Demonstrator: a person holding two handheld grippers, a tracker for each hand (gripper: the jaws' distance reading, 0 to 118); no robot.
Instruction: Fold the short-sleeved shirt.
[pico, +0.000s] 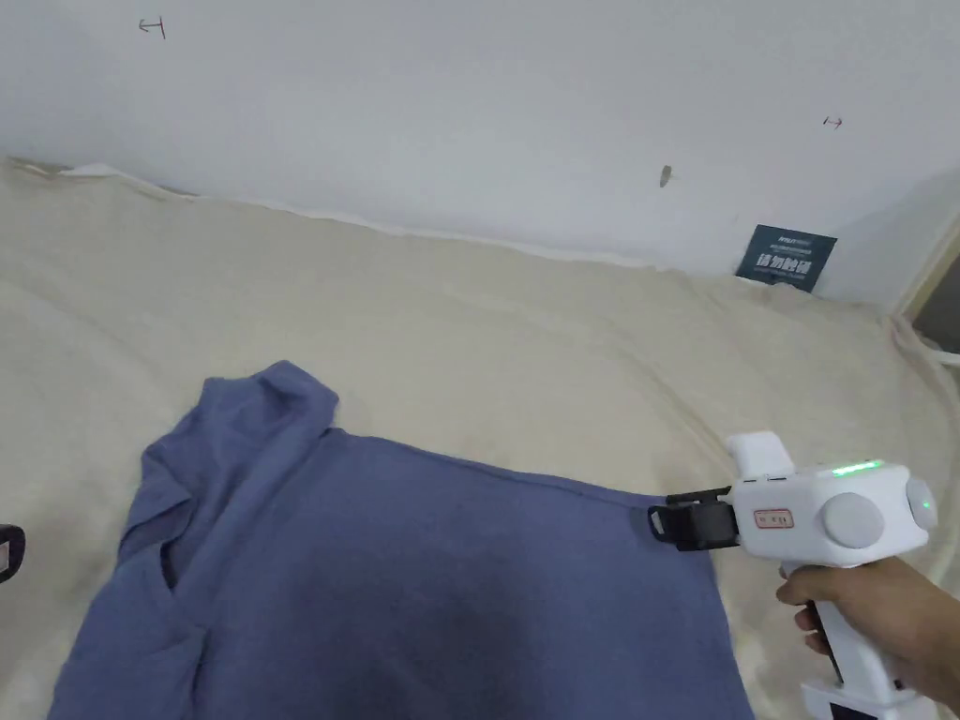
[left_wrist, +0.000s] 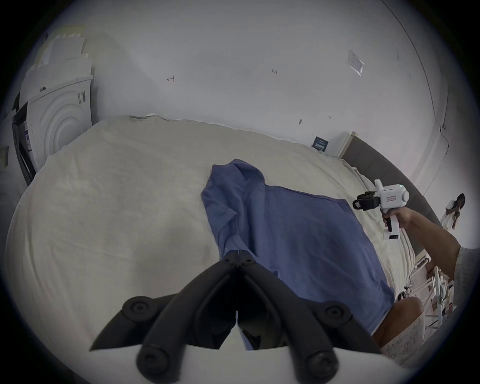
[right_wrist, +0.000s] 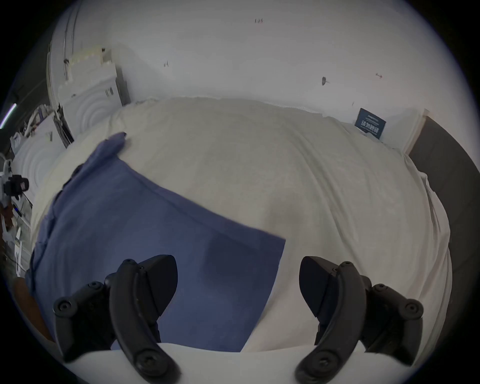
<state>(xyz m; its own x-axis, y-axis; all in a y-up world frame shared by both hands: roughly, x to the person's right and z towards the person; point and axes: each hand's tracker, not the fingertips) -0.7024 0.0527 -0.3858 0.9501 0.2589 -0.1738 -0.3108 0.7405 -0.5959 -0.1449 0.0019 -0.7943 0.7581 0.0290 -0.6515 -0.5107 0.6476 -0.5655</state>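
Blue shirt (pico: 422, 572) lies spread on the cream bedcover (pico: 487, 328), collar toward 9 o'clock. Right gripper (right_wrist: 237, 285) — jaws spread wide, holding nothing — hovers over the hem corner at 3 o'clock. Left gripper (left_wrist: 237, 262) — jaws pressed together, tips at the shirt's collar end; whether cloth is pinched, cannot tell.

The shirt (pico: 422, 581) is matt blue woven cloth, lying on a cream bedcover (pico: 525, 356) of soft, slightly rough fabric, while the right gripper (pico: 667, 523) pairs smooth, glossy white plastic with matt black jaws.
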